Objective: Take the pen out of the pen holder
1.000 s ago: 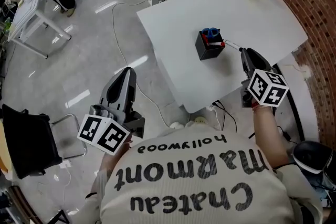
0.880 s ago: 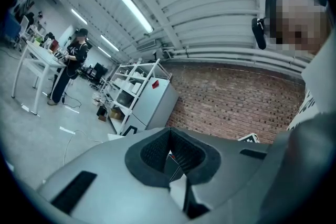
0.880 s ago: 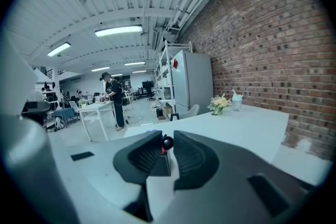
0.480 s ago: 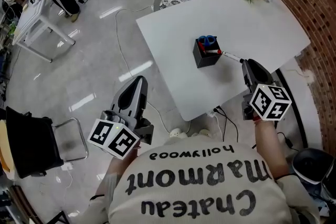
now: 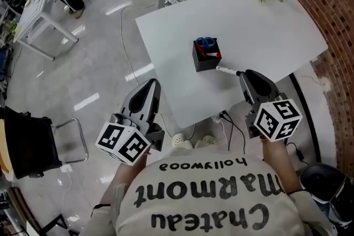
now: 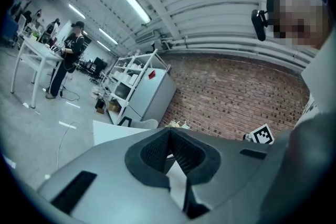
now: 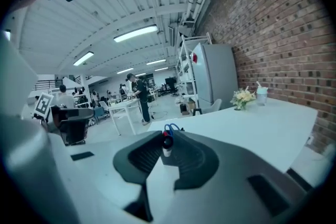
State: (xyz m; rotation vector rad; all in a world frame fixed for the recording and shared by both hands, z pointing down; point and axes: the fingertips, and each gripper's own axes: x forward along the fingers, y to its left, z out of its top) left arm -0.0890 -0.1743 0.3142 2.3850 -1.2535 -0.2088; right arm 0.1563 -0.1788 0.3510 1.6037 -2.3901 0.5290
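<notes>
On the white table (image 5: pixel 265 25), the black pen holder (image 5: pixel 206 59) stands upright near the front edge. Blue scissors (image 5: pixel 206 41) and a red item (image 5: pixel 213 54) sit in it. The white pen (image 5: pixel 227 70) lies roughly level between the holder and the right hand-held gripper (image 5: pixel 241 73). Its far end is just beside the holder's near right corner; whether it touches the holder cannot be told. The right gripper view shows the jaws closed on the pen, seen nearly end-on and pointing at the holder. The left hand-held gripper (image 5: pixel 152 85) hangs off the table over the floor, its jaws drawn together on nothing.

Assessment: the pen appears to be out of the holder, so the step in hand is judged to be clearing it and setting it down.

Recommendations:
- Hold the clamp firm. The grip is at one end, and the long free end can swing.
- Draw the pen away along its own line, toward the person, so the far end does not catch the holder's rim. The holder looks light, and the left hand-held gripper is not steadying it.
- Lower the pen flat onto bare table, well apart from the holder, before loosening the jaws.
- Set it down away from the front edge, as a round pen may roll off.
</notes>
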